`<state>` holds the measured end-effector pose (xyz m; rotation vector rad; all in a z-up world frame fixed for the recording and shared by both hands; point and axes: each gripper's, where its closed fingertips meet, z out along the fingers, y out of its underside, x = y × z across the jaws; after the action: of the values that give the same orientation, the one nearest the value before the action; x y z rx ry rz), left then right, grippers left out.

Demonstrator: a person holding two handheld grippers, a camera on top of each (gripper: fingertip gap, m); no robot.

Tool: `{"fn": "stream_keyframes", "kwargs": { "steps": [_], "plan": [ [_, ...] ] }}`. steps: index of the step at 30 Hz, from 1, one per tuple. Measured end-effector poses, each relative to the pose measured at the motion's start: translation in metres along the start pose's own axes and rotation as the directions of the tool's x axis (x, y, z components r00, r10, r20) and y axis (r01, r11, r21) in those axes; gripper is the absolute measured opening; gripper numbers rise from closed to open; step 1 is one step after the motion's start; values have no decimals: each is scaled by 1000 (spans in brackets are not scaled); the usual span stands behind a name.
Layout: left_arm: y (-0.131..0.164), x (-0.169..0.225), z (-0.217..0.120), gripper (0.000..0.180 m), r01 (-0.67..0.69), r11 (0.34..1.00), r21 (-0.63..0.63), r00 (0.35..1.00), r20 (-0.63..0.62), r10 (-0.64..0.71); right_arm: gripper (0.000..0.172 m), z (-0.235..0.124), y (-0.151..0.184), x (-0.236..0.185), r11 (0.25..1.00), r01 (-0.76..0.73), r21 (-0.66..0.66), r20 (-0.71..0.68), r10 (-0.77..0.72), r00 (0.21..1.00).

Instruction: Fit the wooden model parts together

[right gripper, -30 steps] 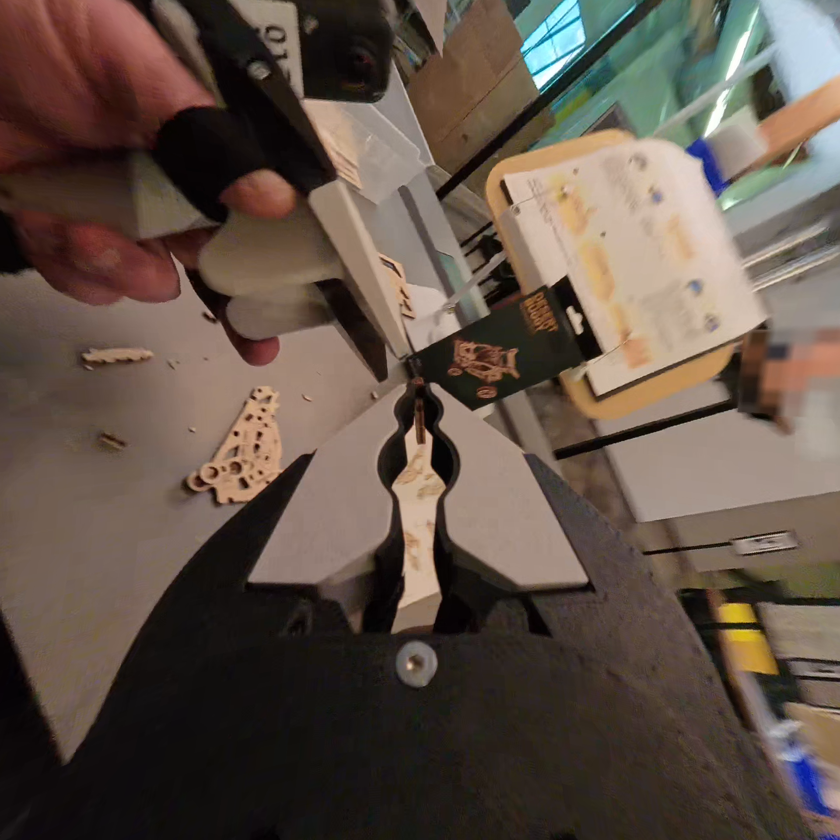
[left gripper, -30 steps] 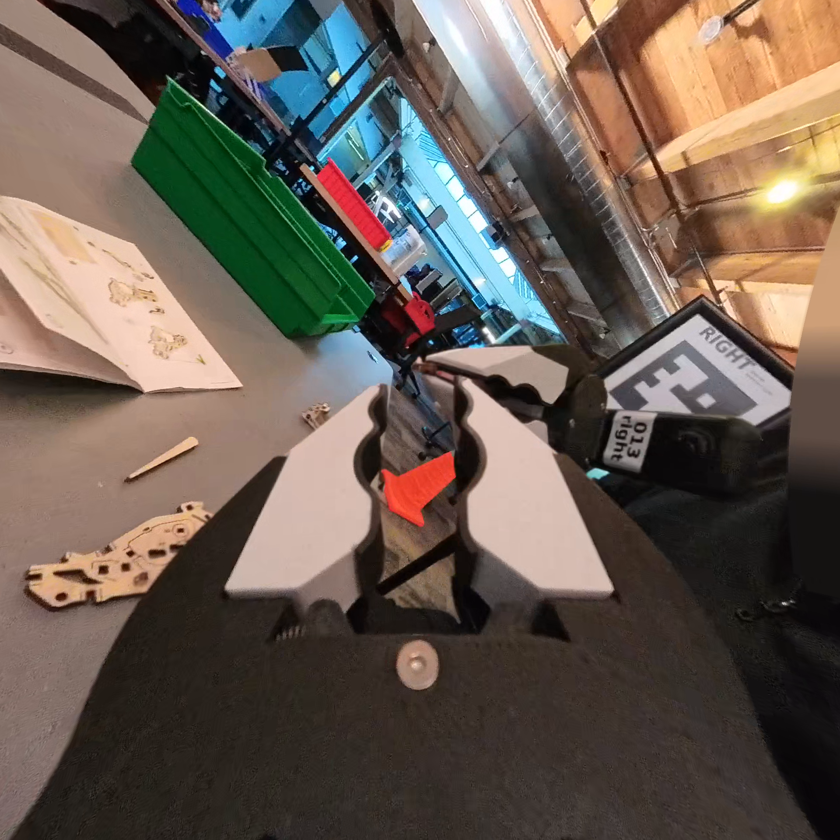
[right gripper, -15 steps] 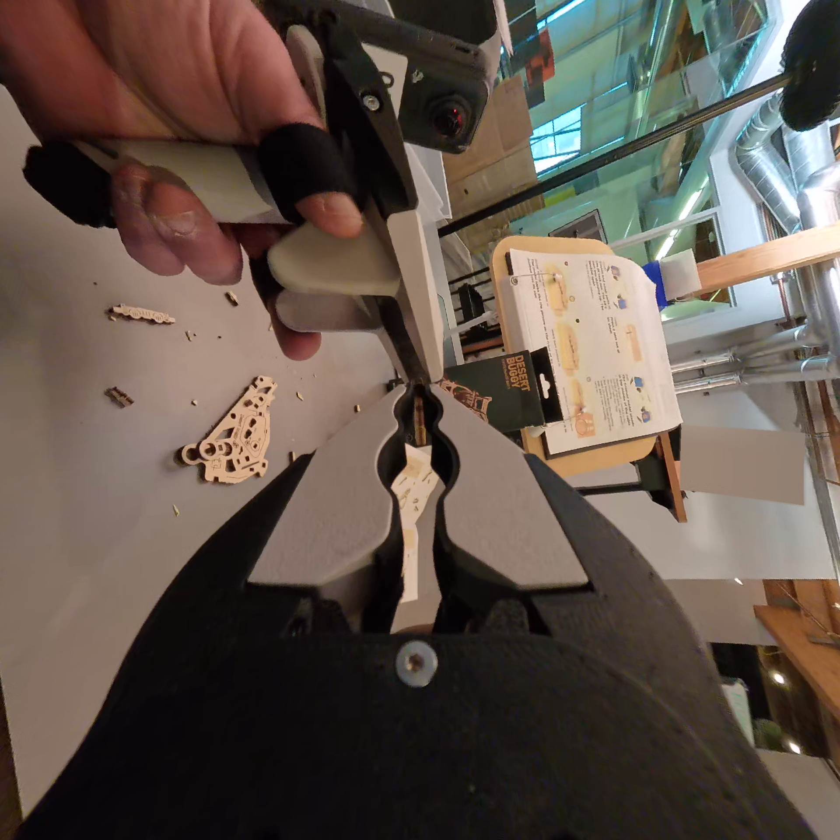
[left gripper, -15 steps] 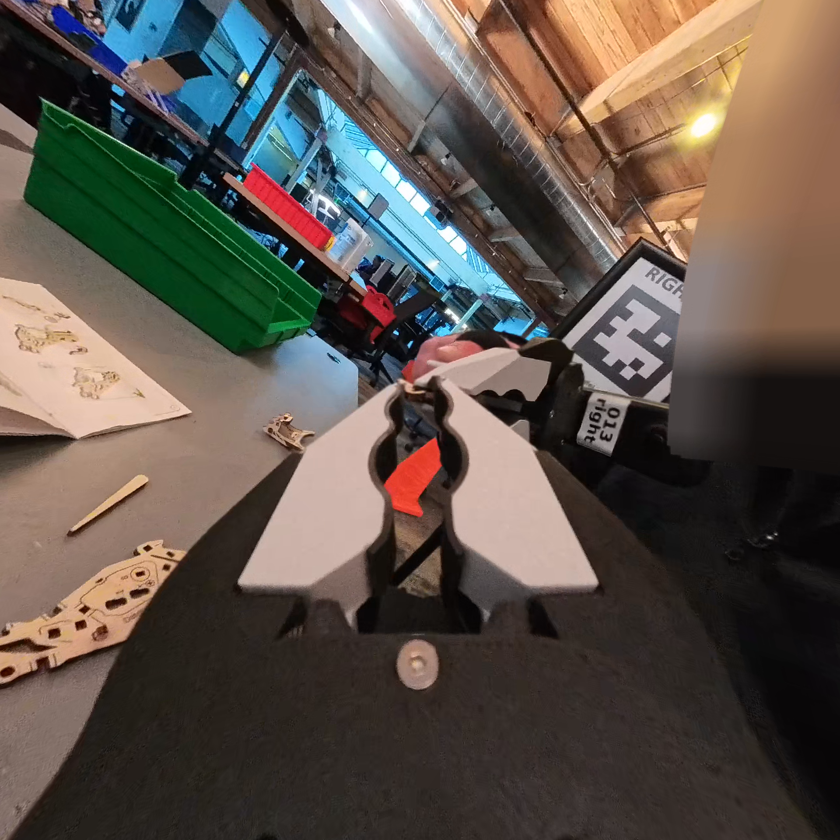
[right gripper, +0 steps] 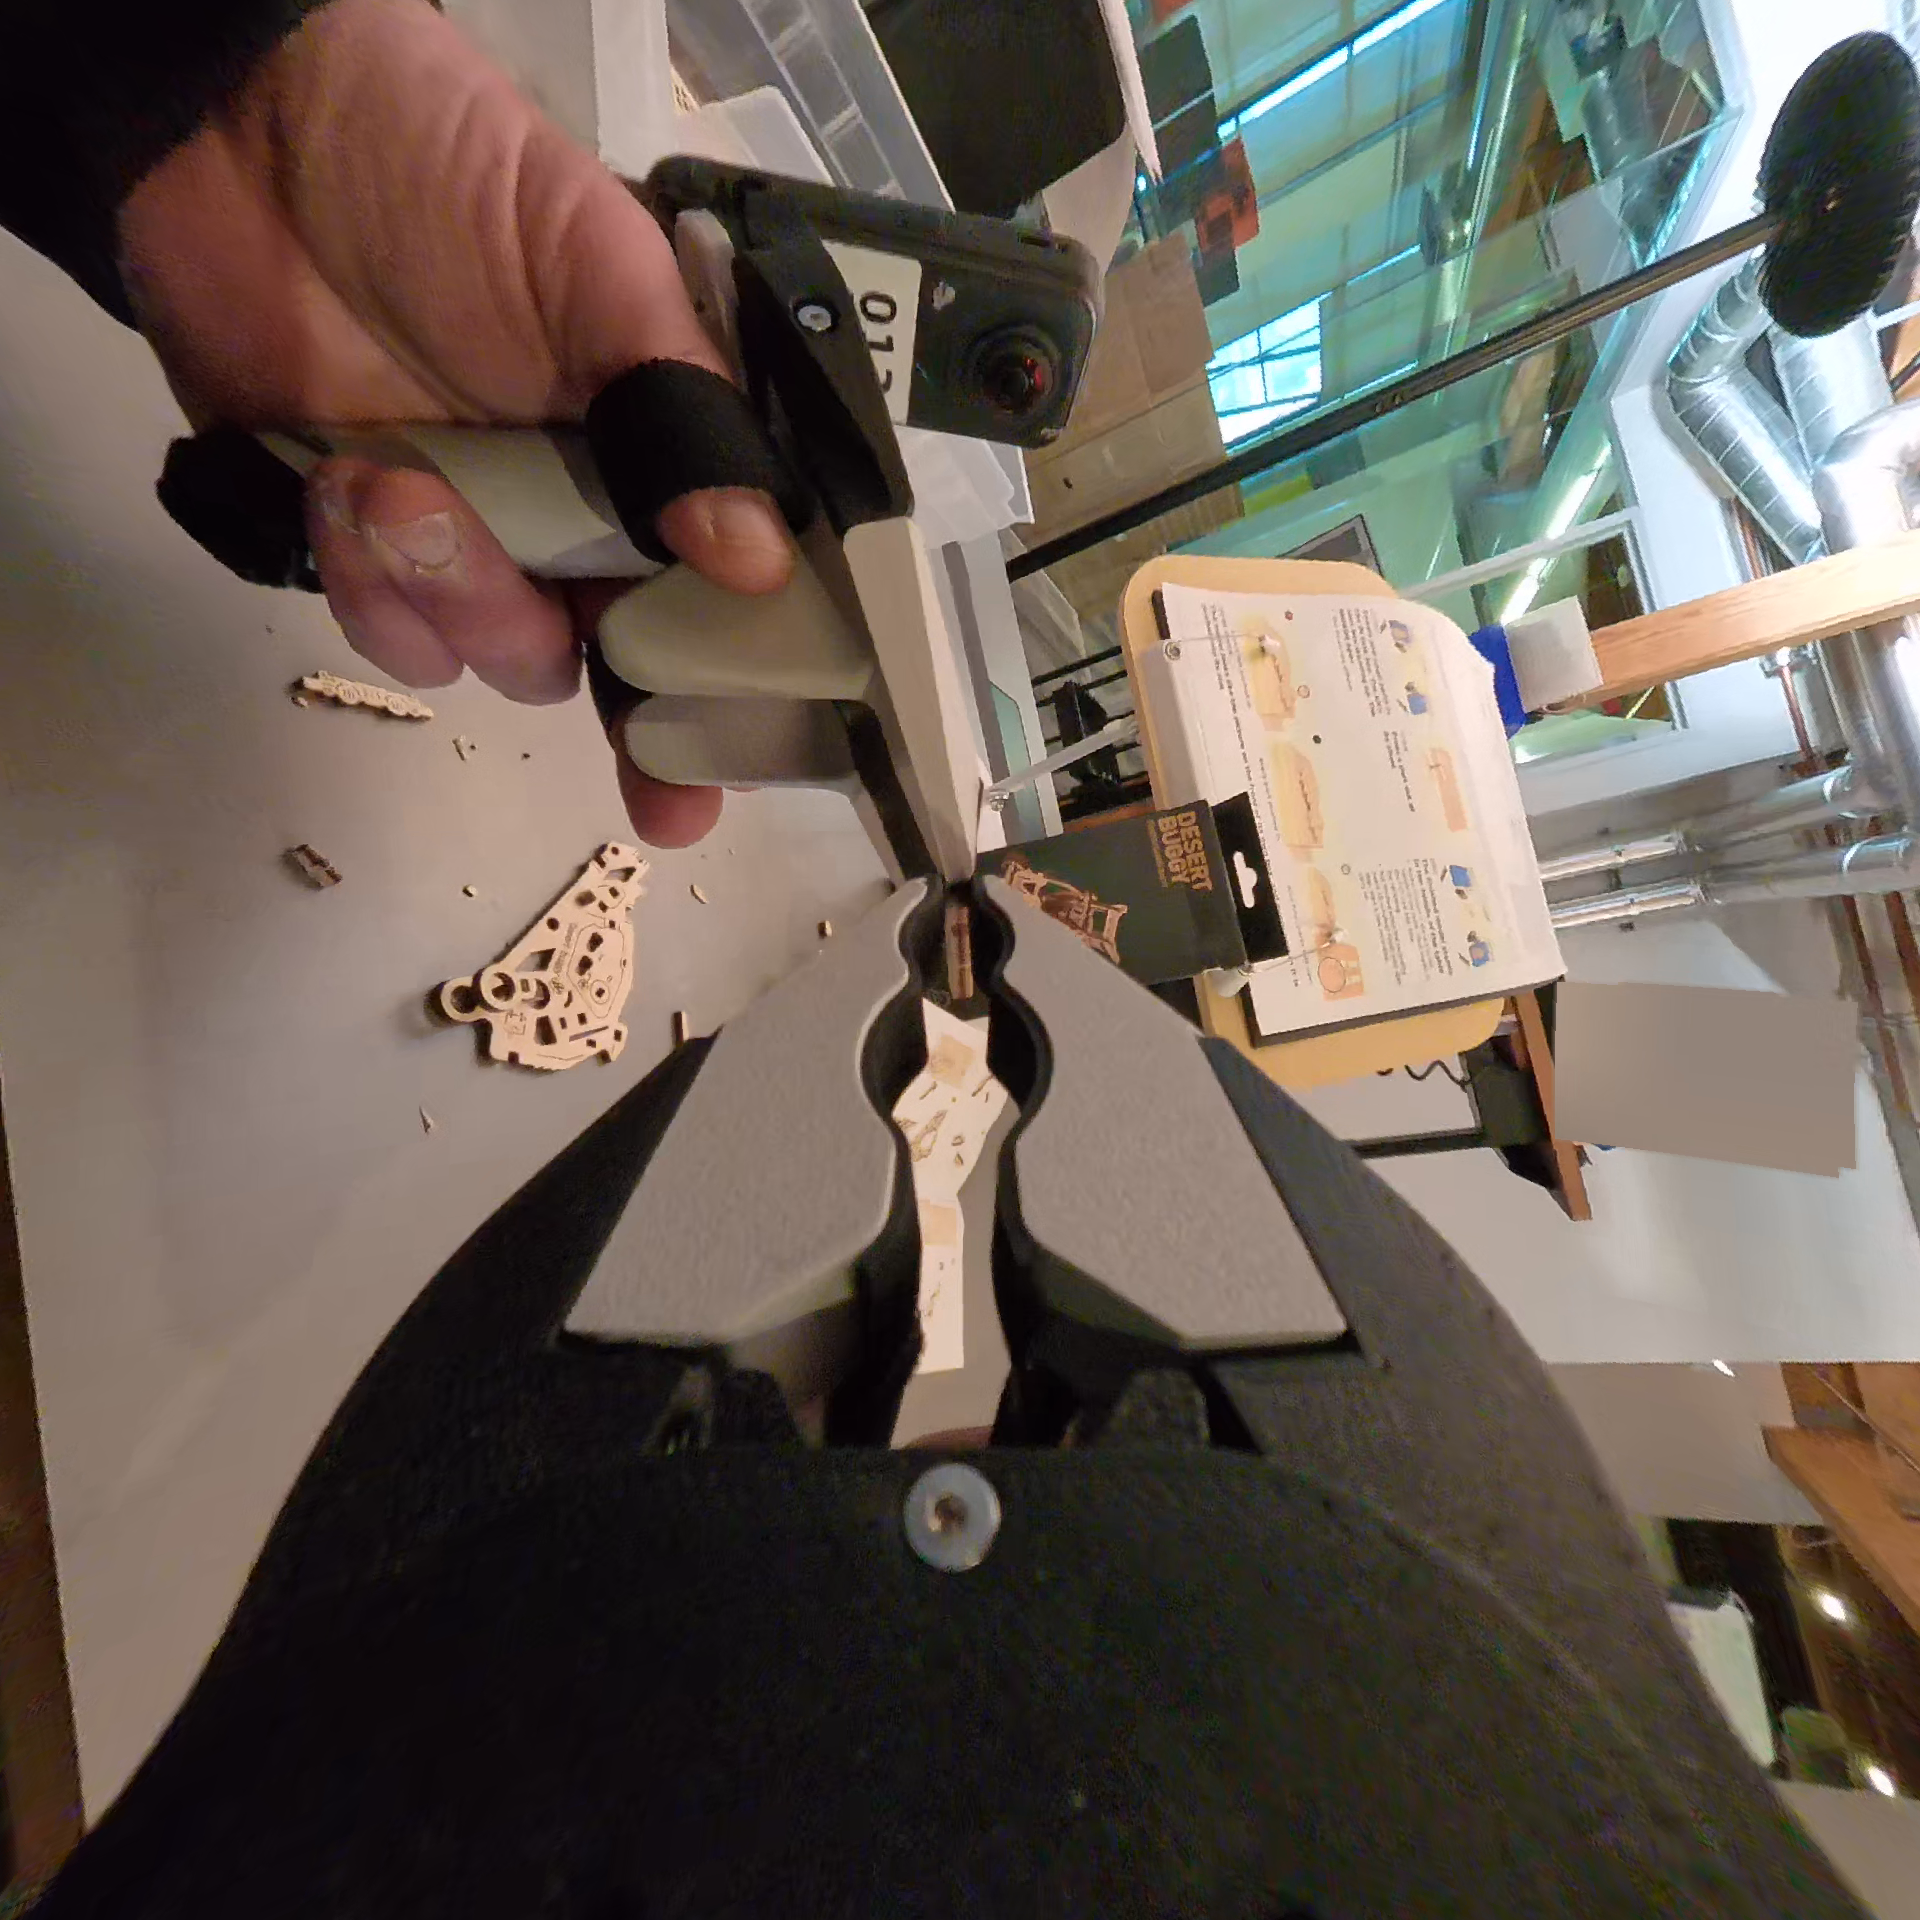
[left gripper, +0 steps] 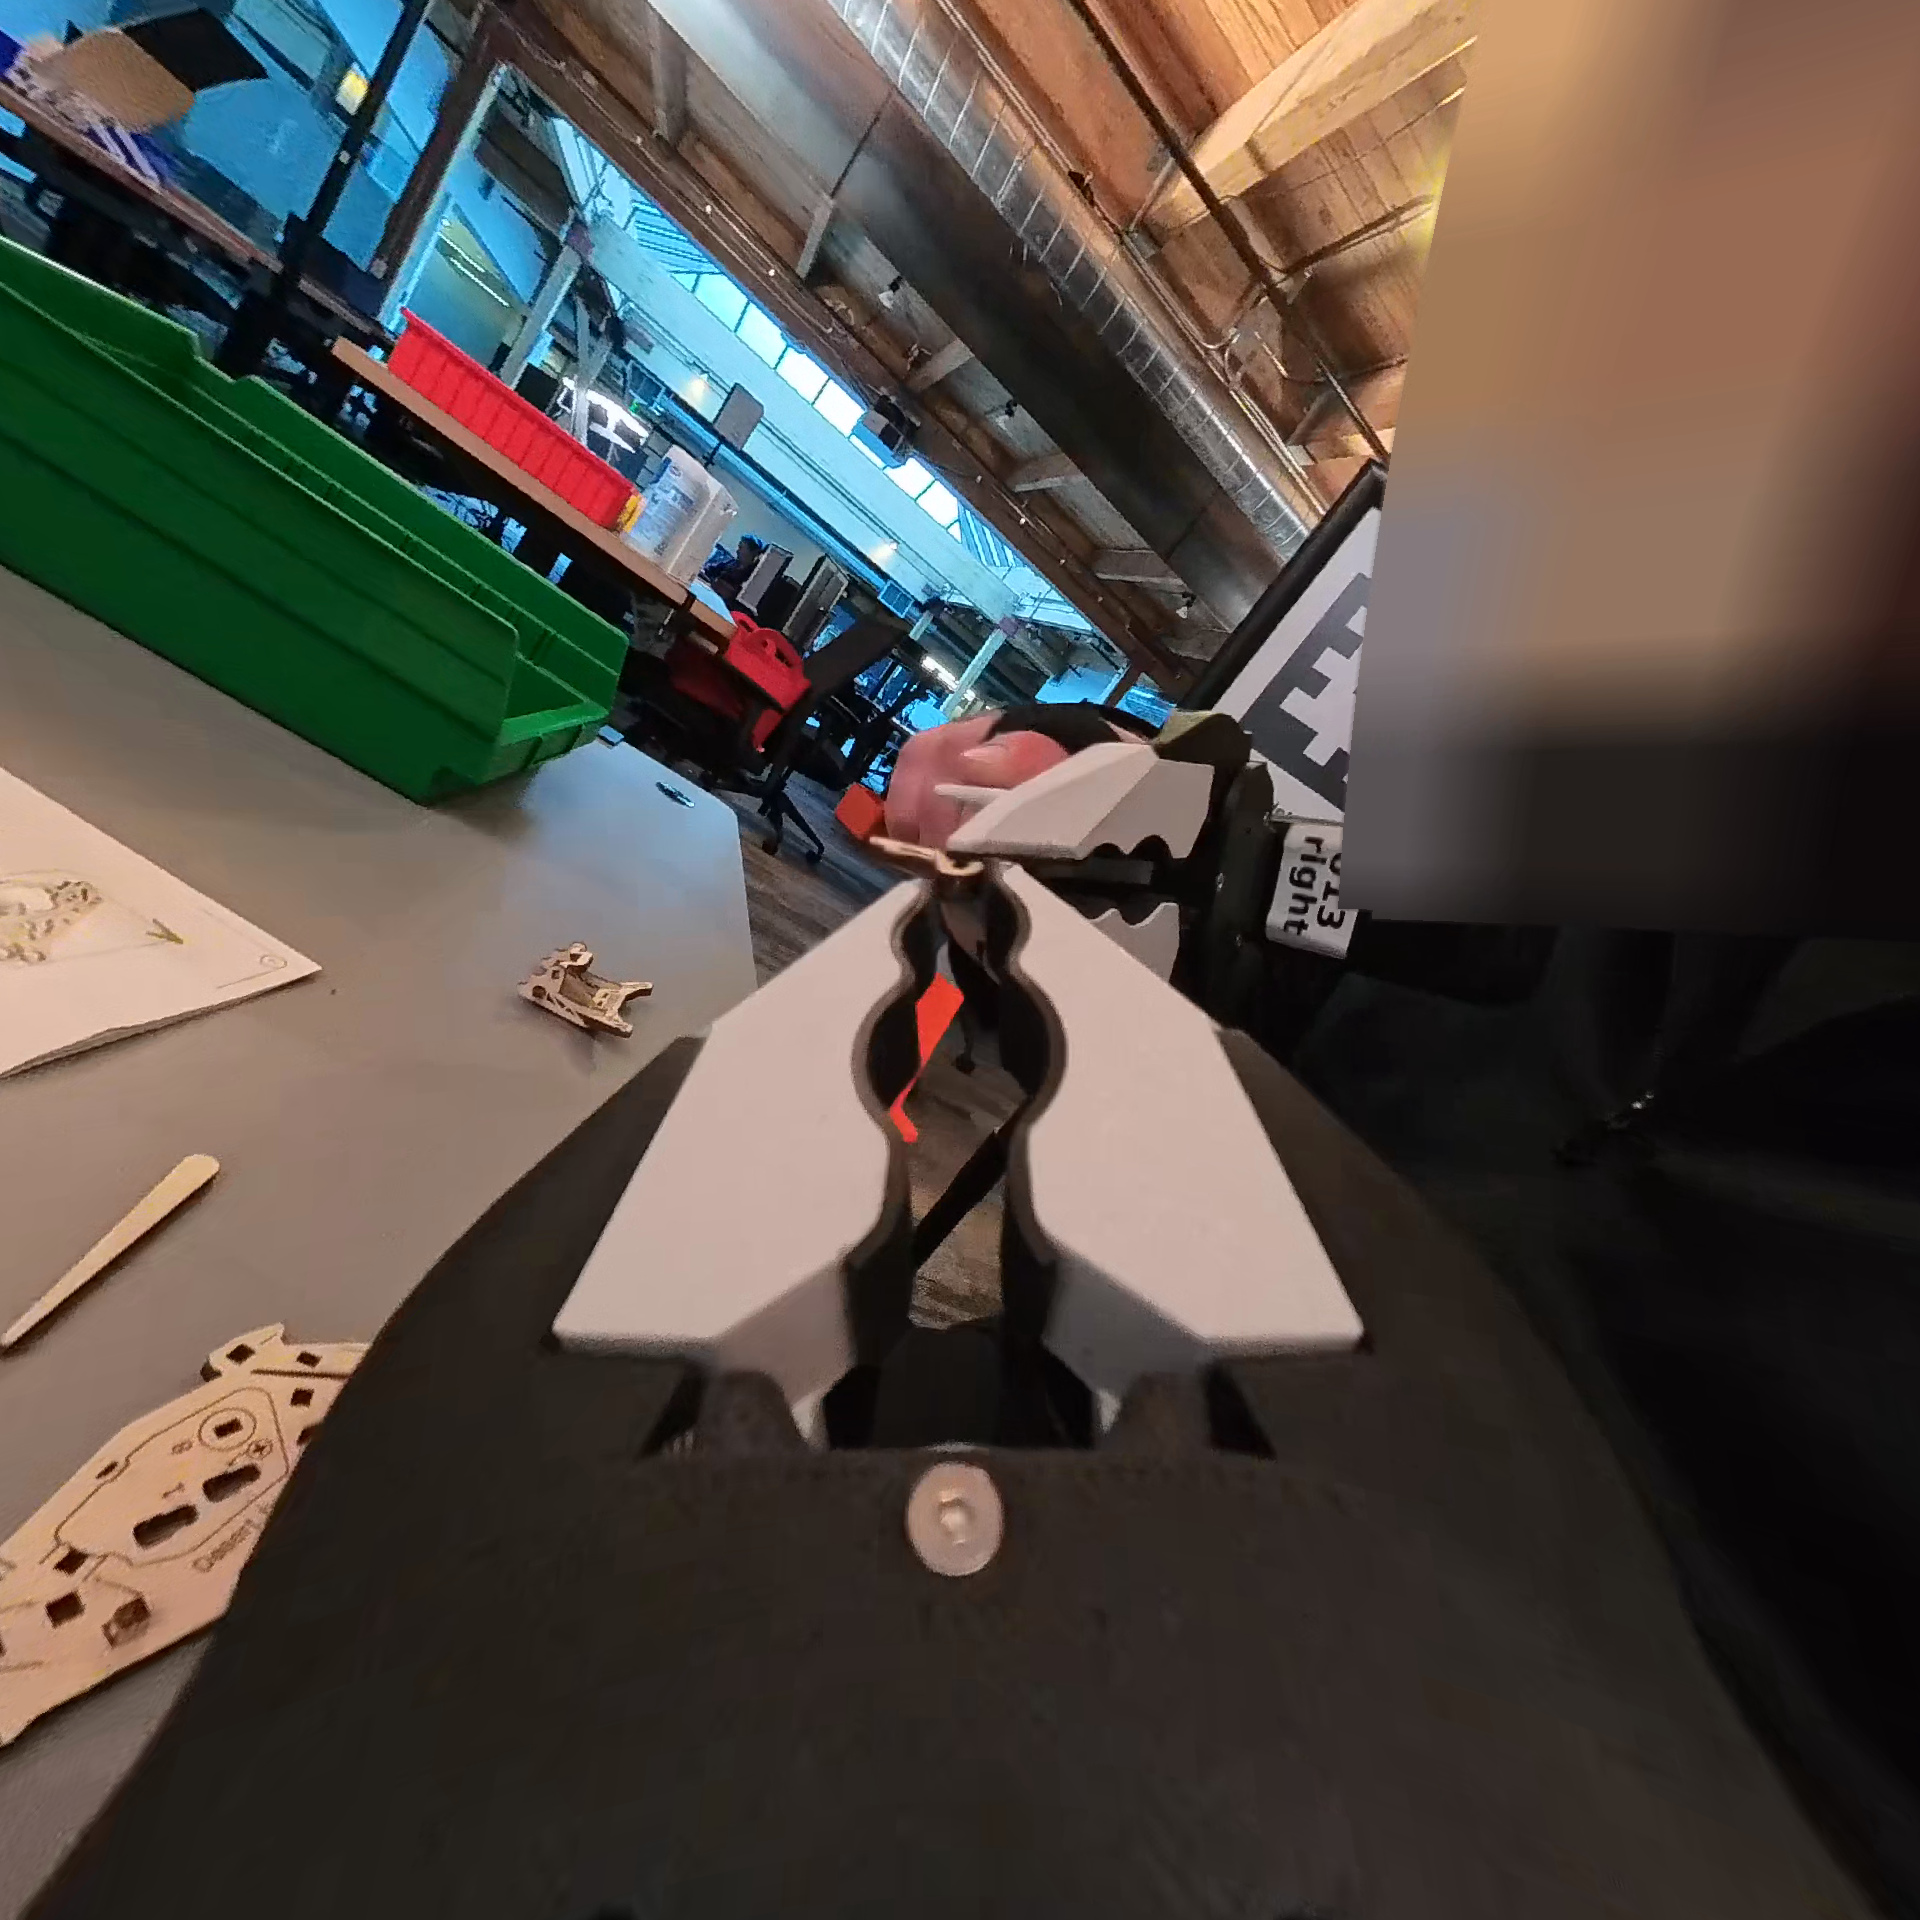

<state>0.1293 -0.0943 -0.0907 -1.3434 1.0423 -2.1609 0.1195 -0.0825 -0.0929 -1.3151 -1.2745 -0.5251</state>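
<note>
Both grippers' fingers now clench one small wooden part (left gripper: 928, 858); the left gripper (left gripper: 957, 885) has closed.

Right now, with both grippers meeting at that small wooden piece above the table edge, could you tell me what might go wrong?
1. The wooden piece is thin and pinched only near the tips of the right gripper; it could twist or snap.
2. The left gripper meets it at an angle, so the piece may slip.
3. This happens beyond the table edge; a dropped piece would likely fall to the floor.
</note>
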Motion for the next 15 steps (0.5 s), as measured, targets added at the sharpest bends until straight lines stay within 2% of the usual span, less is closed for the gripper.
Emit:
{"fn": "stream_keyframes", "kwargs": {
  "steps": [5,8,10,15],
  "plan": [
    [0,0,2,6,-36,999,-18,999,-7,36,0,-3,1,0,1000,-30,3,7,30,1000],
    [1,-5,2,14,-33,999,-20,999,13,34,0,-3,2,-1,1000,-26,-3,15,26,1000],
    [2,-2,3,7,-42,999,-25,999,-4,42,0,-3,3,-2,999,-40,-3,26,40,999],
    [4,-6,5,6,-47,998,-30,999,-27,47,0,-3,7,-3,998,-69,-1,33,69,997]
  ]
}}
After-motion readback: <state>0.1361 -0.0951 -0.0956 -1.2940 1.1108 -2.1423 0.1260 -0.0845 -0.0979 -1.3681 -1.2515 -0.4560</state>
